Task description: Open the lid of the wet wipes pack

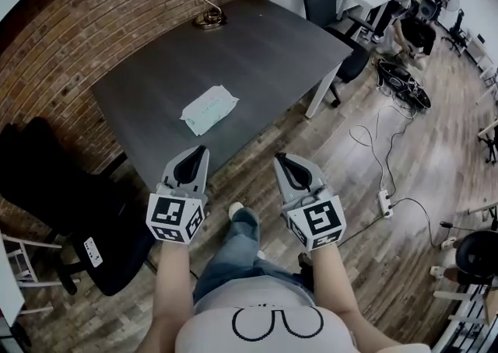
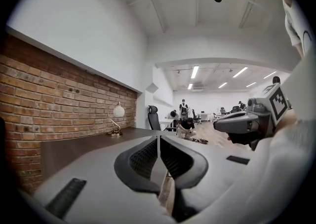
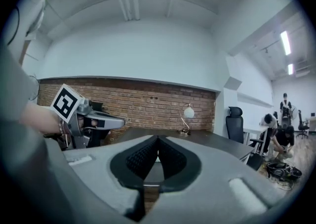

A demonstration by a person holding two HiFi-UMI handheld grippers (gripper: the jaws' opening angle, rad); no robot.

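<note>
My left gripper (image 1: 200, 153) and right gripper (image 1: 281, 159) both have the jaws pressed together, with nothing between them, and they hang just before the dark grey matte surface (image 1: 272, 48). The flat, soft, pale green-and-white plastic wet wipes pack (image 1: 208, 109) lies near its front edge. I think one gripper must pin the crinkly film while the other lifts the lid by its edge.

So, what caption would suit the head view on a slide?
Left gripper and right gripper, jaws shut and empty, held before a dark grey table bearing a pale green wet wipes pack.
</note>
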